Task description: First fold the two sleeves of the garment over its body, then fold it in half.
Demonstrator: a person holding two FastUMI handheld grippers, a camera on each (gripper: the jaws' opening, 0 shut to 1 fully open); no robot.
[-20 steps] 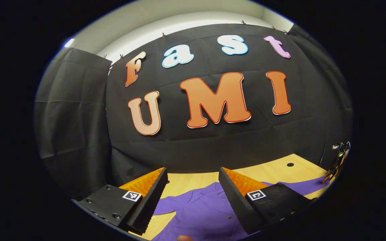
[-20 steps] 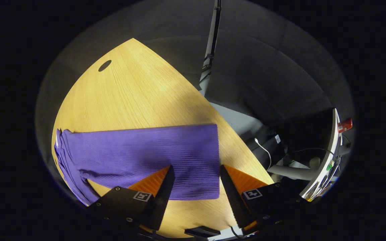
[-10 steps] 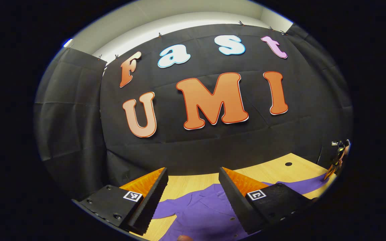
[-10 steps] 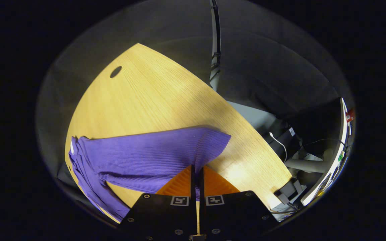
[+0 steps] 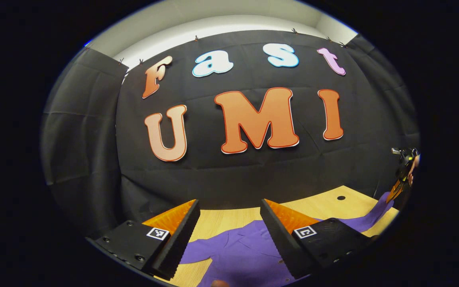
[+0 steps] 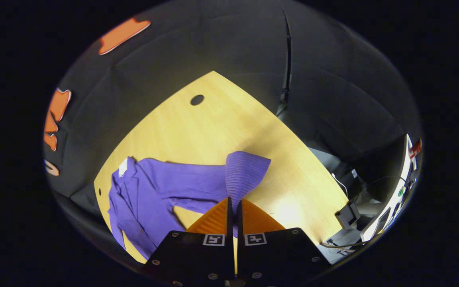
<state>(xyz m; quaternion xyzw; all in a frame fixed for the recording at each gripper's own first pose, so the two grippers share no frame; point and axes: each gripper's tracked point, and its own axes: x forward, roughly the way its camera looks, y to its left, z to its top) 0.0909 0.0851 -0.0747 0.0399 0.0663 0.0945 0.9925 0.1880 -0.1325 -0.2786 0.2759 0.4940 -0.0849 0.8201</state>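
Note:
A purple ribbed garment (image 6: 150, 195) lies spread on the wooden table (image 6: 213, 131). My right gripper (image 6: 233, 205) is shut on the cuff end of one sleeve (image 6: 243, 177), which hangs lifted above the table. In the left gripper view, my left gripper (image 5: 229, 211) stands open above the garment's collar area (image 5: 241, 249), its fingers apart with nothing between them. At the far right of that view the right gripper (image 5: 401, 181) holds the raised sleeve (image 5: 377, 209).
A round cable hole (image 6: 197, 99) sits near the table's far corner. Beyond the table's right edge are a black box (image 6: 347, 215), cables and equipment. Black cloth walls close the booth behind the table.
My right gripper closed on the sleeve's cuff and lifted it off the table, pulling back so more of the garment shows. The left gripper stayed open and almost still.

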